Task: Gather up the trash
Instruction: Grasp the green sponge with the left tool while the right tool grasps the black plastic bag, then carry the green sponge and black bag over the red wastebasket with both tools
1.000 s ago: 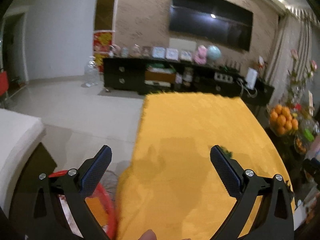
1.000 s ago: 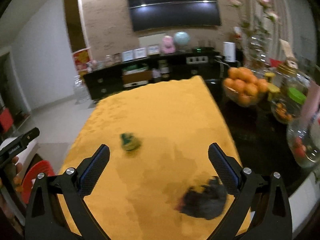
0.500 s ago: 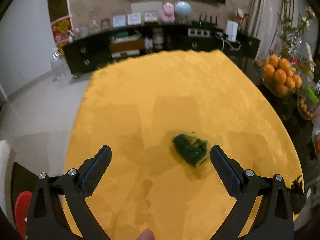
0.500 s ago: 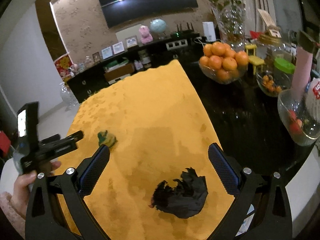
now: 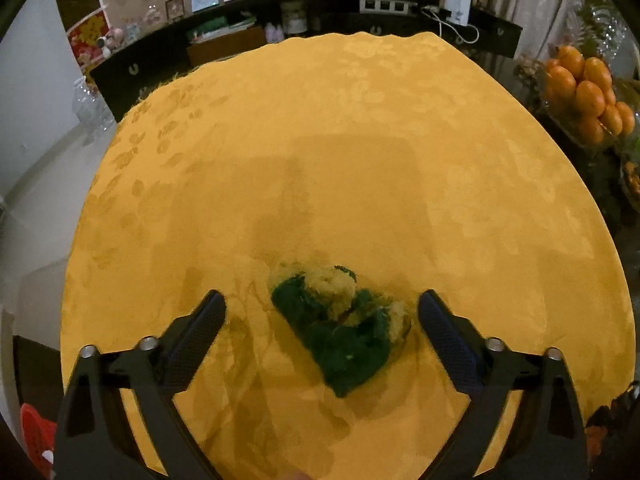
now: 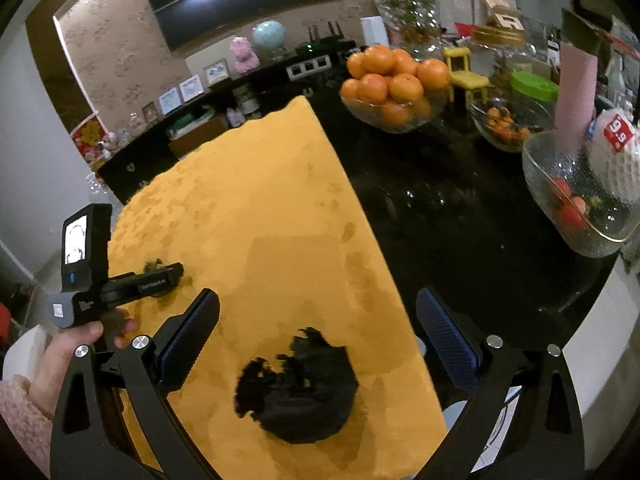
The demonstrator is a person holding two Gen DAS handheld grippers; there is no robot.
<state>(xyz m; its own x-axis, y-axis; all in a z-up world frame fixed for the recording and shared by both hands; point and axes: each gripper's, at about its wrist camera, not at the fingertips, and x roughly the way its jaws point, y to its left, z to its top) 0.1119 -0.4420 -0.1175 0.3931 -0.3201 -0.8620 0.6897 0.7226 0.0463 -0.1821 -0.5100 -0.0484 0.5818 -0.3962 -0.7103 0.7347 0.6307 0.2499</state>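
Observation:
A crumpled green and yellow wrapper (image 5: 340, 332) lies on the yellow tablecloth (image 5: 320, 140). My left gripper (image 5: 322, 300) points down over it. Its jaws are closing with the wrapper between them, and the pads stand clear of it on both sides. A black crumpled wad (image 6: 296, 392) lies near the cloth's right edge. My right gripper (image 6: 318, 296) hangs open above it, the wad low between its fingers. In the right wrist view a hand (image 6: 76, 344) holds the left gripper's body at the far left, which hides most of the green wrapper.
A glass bowl of oranges (image 6: 394, 84) stands on the dark tabletop (image 6: 460, 208) right of the cloth, with a second fruit bowl (image 6: 508, 124) and a large glass bowl (image 6: 580, 200). A red basket (image 5: 36, 436) sits on the floor at lower left. A black cabinet (image 5: 240, 40) lines the far wall.
My left gripper swung from the table's left edge over the cloth and sank onto the green wrapper. My right gripper came lower and closer to the black wad.

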